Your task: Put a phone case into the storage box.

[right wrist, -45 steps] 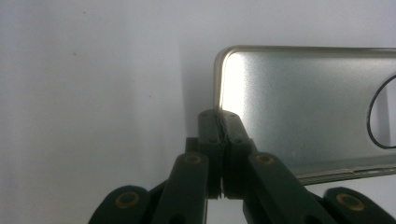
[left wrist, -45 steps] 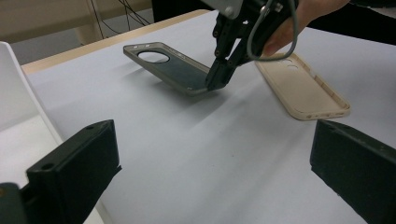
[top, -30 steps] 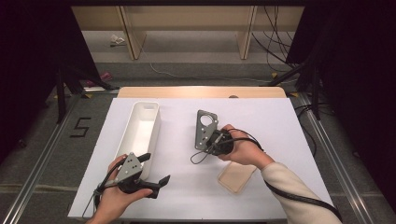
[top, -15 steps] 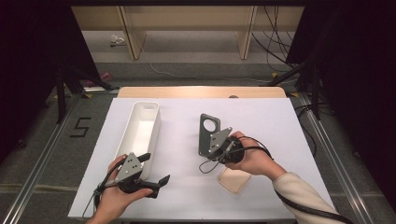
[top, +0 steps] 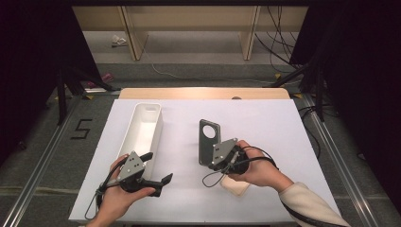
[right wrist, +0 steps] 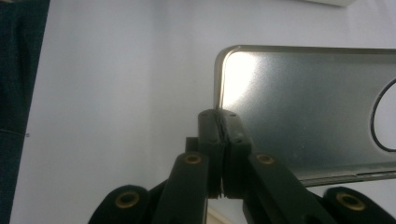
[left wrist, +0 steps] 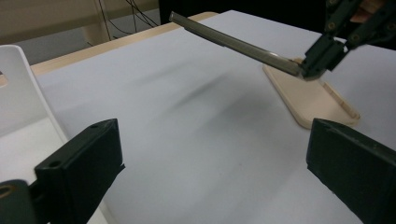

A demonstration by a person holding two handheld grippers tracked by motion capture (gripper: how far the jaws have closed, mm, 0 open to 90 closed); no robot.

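A dark grey flat plate [top: 209, 137] with a round hole hangs tilted above the white table, and my right gripper [top: 211, 160] is shut on its near edge. In the right gripper view the jaws [right wrist: 220, 122] pinch the corner of the metallic plate [right wrist: 303, 102]. A beige flat case [top: 235, 185] lies on the table under the right hand. The left gripper view shows the plate [left wrist: 233, 44] slanting up from the right gripper [left wrist: 322, 56] over the beige case [left wrist: 313, 95]. My left gripper [top: 157, 168] [left wrist: 215, 172] rests open at the near left, holding nothing.
A long white bin [top: 134, 124] [left wrist: 18, 93] lies on the table's left half, just beyond the left gripper. A white sheet [top: 274, 123] covers the table. Beyond the far edge are floor cables and wooden legs. Dark stands flank both sides.
The right hand has carried the grey plate a little to the right and toward the near edge, now covering more of the beige case. The left hand has stayed put.
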